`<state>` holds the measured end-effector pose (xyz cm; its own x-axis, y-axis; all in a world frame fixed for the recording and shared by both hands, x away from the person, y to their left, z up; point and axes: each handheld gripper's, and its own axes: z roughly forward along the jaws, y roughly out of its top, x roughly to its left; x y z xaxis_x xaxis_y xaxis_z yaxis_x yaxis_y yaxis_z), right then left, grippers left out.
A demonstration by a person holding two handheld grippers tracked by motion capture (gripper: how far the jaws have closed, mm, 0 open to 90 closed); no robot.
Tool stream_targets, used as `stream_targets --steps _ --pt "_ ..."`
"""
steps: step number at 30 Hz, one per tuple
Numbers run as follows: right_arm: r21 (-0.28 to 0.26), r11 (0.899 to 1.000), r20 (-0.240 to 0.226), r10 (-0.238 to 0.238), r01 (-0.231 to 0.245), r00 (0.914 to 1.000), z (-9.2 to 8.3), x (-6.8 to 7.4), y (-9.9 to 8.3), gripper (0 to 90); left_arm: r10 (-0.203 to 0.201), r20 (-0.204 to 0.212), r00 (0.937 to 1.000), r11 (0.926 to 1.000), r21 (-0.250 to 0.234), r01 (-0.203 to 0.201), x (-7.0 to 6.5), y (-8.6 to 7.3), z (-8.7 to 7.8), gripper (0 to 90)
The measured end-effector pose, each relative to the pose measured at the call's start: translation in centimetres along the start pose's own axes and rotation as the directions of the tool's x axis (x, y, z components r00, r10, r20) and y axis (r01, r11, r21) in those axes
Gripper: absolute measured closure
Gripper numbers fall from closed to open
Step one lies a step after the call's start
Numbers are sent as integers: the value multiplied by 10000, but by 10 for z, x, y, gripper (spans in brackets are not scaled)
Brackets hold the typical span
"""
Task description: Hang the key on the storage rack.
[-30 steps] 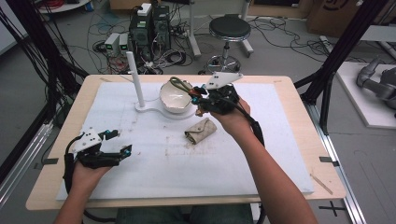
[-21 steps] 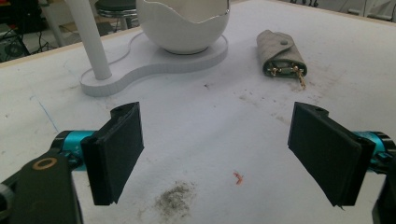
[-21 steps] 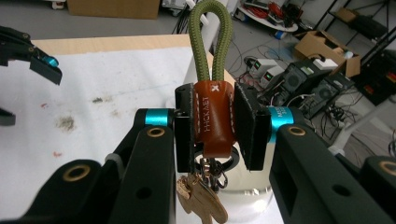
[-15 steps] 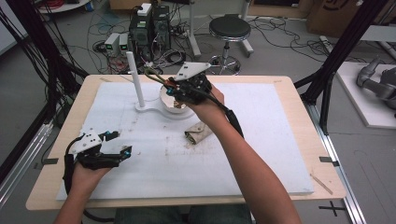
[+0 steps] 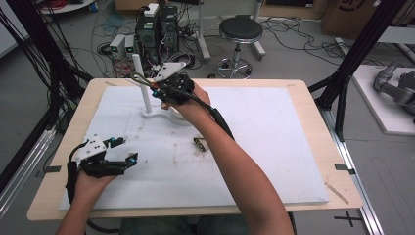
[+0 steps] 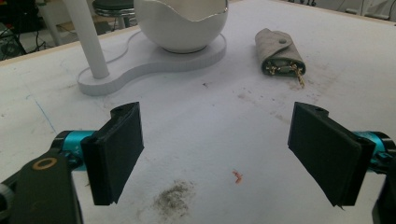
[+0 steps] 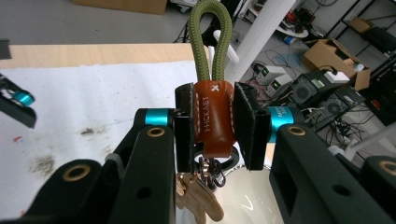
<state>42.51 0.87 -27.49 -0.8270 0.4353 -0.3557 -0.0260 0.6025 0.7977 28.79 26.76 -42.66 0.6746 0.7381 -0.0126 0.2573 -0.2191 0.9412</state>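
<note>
— What's the right gripper got?
— A key fob — brown stitched leather, green cord loop — clamped between its pads, up beside the white post.
— The left gripper?
— Jaws apart, holding nothing.

Grey floor w/ stool (cables everywhere)

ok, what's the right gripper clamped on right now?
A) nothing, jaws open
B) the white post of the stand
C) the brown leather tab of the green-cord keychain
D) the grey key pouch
C: in the right gripper view the right gripper has both pads pressed on the brown leather tab, with the green cord loop rising above it; the grey key pouch lies apart on the table.
</note>
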Motion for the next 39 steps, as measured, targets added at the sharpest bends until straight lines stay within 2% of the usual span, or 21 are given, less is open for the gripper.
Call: stream_targets --steps 5,15,17,19,24,27,35,39 --pt "279 9995 112 -130 126 9999 12 3 2 717 2 7 10000 10000 2 -2 0 0 0 181" --pt "796 9968 530 -139 96 9985 31 -2 -2 708 21 21 10000 10000 25 -21 1 0 1 181" --pt "936 9956 537 -147 97 9984 32 -1 -3 668 14 27 10000 10000 17 -14 1 0 1 181" --pt "913 9955 820 -319 244 9961 32 1 -3 522 21 25 10000 10000 31 -22 2 0 1 181" --pt "558 9982 1110 -272 211 9934 16 1 -2 420 10 59 10000 10000 16 -10 3 0 1 181" --pt "368 9993 1086 -3 -38 9941 -1 0 -5 401 -49 80 10000 10000 -40 49 2 0 1 181" --pt "38 9987 1284 500 -509 9905 -48 -5 -26 350 22 144 9999 10000 2 -22 -2 2 3 181" --pt "-209 9979 1398 638 -614 9881 -67 -7 -43 349 26 175 9998 10000 19 -27 -3 3 5 181"
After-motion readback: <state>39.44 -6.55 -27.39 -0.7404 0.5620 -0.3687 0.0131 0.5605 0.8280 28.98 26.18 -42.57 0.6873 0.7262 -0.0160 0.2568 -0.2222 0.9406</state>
